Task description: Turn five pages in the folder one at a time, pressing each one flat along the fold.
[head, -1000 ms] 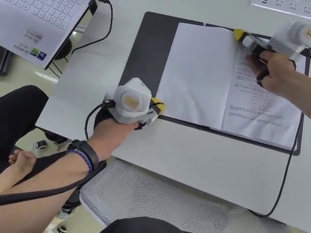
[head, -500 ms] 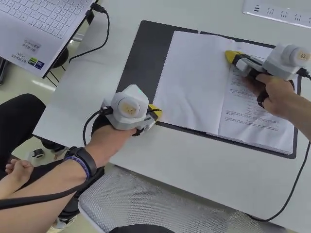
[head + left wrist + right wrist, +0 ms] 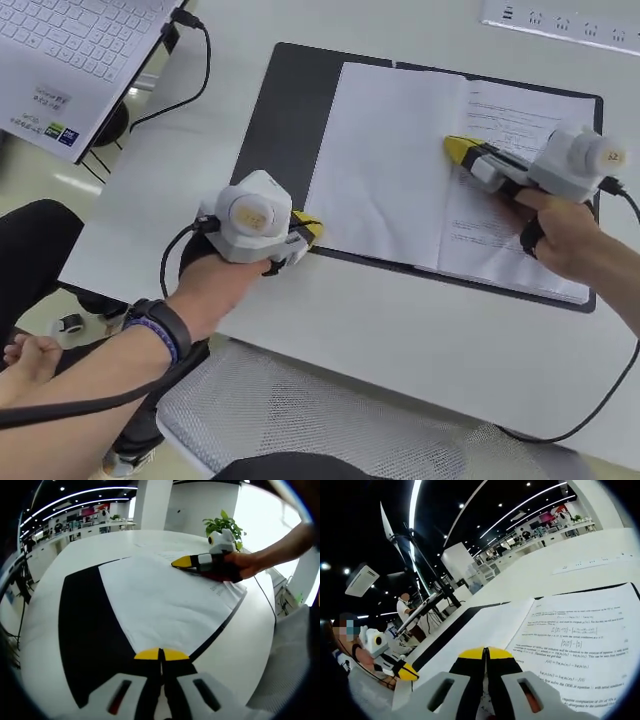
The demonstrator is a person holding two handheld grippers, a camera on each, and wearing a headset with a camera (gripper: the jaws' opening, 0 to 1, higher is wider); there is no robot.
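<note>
The folder [image 3: 285, 120] lies open on the white table [image 3: 400, 320], black cover spread out to the left. A blank page [image 3: 385, 160] sits over it and a printed page [image 3: 520, 130] lies on the right half. Between the two runs the fold, and that's where the right gripper [image 3: 456, 148] is: yellow tips pinched together with no gap, nothing between them, nose down on the paper partway along the crease. Its own view has those closed tips [image 3: 485, 653] right over the line where blank sheet meets printed text.

Over at the near corner of the blank page sits the left gripper [image 3: 312, 228], jaws clenched too. In its own view the tips [image 3: 161, 654] meet just at the paper's corner, above the black cover [image 3: 85, 625]. Whether any paper is caught between them, I cannot tell.

A white laptop [image 3: 70, 50] sits off the far left edge with a black cable [image 3: 190, 70] trailing from it. A power strip [image 3: 560, 20] lies at the far right, and a mesh chair [image 3: 300, 410] is tucked below the table's near edge.
</note>
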